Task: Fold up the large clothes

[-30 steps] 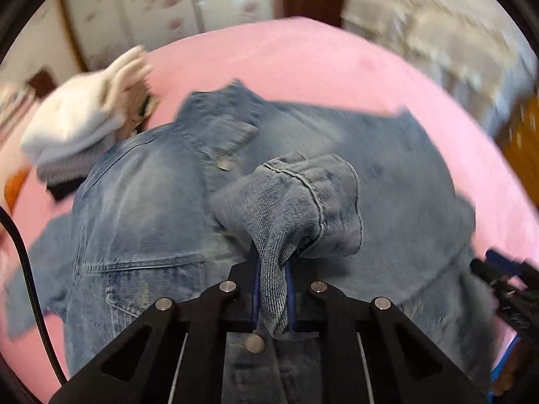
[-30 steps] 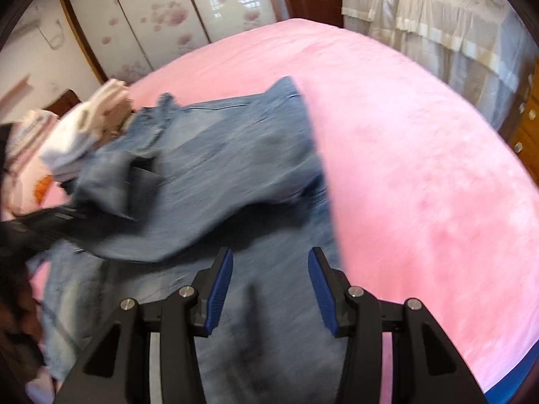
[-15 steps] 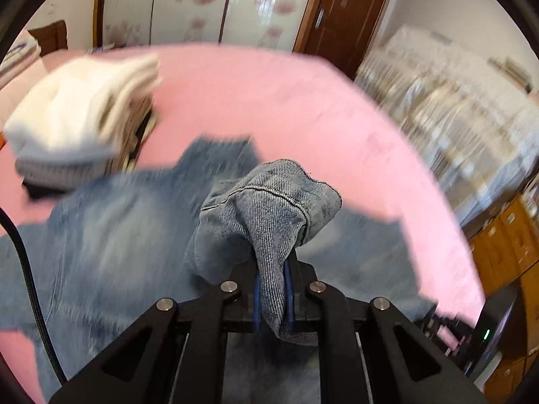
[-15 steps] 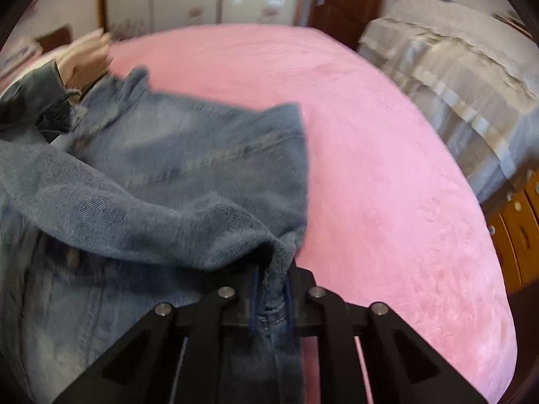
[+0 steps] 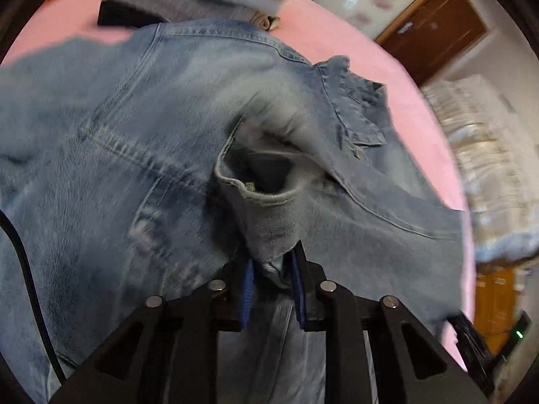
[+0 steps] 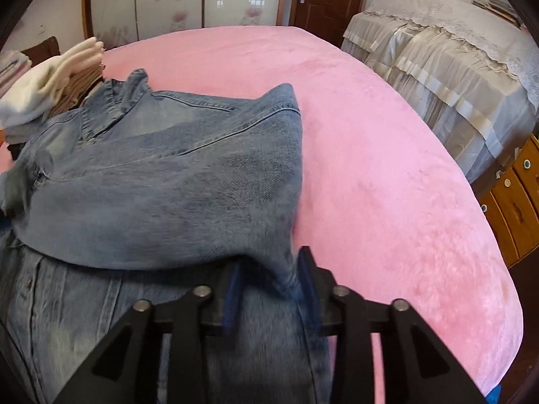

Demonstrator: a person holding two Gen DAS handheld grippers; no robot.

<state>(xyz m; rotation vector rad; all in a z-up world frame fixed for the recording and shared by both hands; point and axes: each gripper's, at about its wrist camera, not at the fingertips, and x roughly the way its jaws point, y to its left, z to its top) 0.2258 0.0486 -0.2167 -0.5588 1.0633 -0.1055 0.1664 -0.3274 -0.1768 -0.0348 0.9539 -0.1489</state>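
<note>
Left wrist: sleeve cuff (image 5: 266, 202) of the faded blue denim jacket (image 5: 141, 155) is pinched between the left gripper (image 5: 272, 294) jaws, sleeve carried over the body. Right wrist: right gripper (image 6: 269, 298) jaws part-open astride a denim edge, grip uncertain; jacket lies on the pink plush bedspread (image 6: 387, 175), one side folded in. Judged early: remaining folds outstanding.

1. A faded blue denim jacket (image 6: 161, 181) is lying spread on the pink bed (image 6: 387, 175).
2. One side is lying folded over its body.
3. Its sleeve cuff (image 5: 266, 208) is bunching up, gaping open.
</note>
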